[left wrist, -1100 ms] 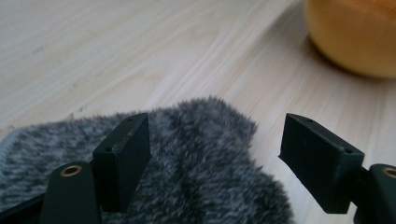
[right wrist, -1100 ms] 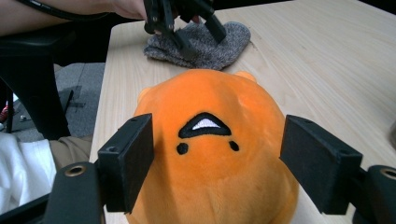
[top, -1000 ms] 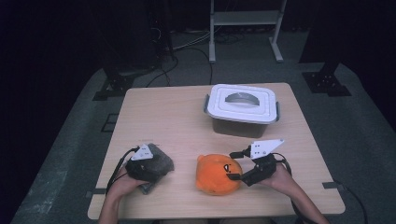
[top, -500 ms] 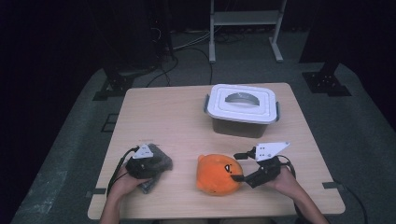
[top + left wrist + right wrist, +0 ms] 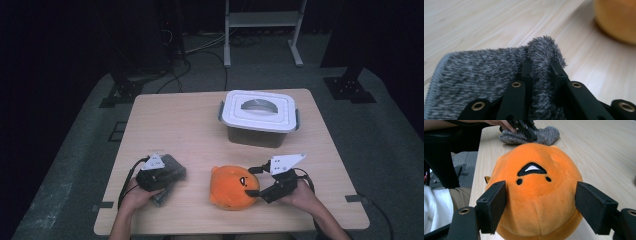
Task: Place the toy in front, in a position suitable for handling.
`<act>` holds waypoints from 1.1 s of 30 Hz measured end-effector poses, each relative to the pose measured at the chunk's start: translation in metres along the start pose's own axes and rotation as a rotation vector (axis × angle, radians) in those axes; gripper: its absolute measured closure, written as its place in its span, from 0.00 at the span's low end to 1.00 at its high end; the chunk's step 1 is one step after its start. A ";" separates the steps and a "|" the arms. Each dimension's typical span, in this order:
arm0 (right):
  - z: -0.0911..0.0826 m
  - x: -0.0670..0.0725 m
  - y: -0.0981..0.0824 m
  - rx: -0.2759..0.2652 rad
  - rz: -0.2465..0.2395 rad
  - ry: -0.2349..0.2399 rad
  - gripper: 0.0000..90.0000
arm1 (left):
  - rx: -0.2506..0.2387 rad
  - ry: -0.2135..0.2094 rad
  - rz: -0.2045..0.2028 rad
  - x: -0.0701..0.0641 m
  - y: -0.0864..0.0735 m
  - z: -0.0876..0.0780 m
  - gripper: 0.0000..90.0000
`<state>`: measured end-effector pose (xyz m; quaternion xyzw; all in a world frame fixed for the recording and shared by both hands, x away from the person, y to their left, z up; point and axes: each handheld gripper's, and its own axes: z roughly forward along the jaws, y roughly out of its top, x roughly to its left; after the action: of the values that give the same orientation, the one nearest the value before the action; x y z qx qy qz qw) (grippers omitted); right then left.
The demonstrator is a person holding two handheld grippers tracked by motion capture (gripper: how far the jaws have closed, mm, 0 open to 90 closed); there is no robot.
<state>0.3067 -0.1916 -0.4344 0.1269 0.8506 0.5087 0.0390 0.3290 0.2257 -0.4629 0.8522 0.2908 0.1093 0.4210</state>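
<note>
Left of the orange plush (image 5: 232,187): left hand-held gripper (image 5: 541,72) has just clenched onto the grey fuzzy cloth (image 5: 481,75).
Right hand-held gripper (image 5: 540,205): released, jaws straddling the plush.
Meaning: cloth secured, likely ready to lift.

Left gripper (image 5: 167,176) low at the table's near left, jaws just closed, pinched tight. Right gripper (image 5: 251,181) at near right, jaws spread wide, pointing left, hand (image 5: 300,194) behind.

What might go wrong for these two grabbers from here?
The left gripper has just closed its jaws on a thin fold of the grey fuzzy cloth, so lifting may let it slip out. The right gripper straddles the round orange plush; squeezing might pop it free. The white lidded bin looks closed.
</note>
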 end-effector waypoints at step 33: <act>0.011 -0.001 -0.004 0.034 -0.026 -0.002 0.34 | -0.094 -0.383 0.279 -0.107 0.106 0.049 0.85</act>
<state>0.3089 -0.1838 -0.4429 0.1168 0.8608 0.4934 0.0442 0.3069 0.0804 -0.4039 0.8687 0.0796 0.0162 0.4885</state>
